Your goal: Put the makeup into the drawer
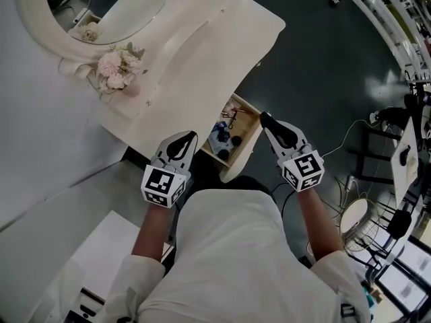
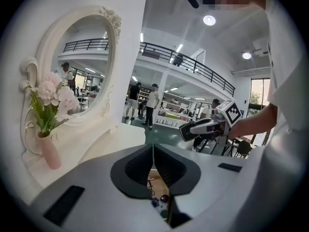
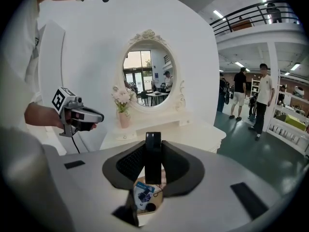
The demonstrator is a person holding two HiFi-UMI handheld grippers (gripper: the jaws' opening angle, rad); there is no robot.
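The right tool (image 1: 264, 118) gripped a slim black makeup (image 3: 153, 158) upright between its part-closed jaws, at 3 o'clock of the open drawer (image 1: 246, 116). The left tool (image 1: 191, 136), jaws together and empty, hung at the drawer's 9 o'clock. The drawer, under the table (image 1: 202, 59), held small items (image 1: 222, 138).

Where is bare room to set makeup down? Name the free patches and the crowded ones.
The tabletop is bare between the flowers and its rounded end. In the open drawer, bare wood shows along the side nearest the right tongs. The side nearer the left tongs is crowded by the blue packet and small dark items.
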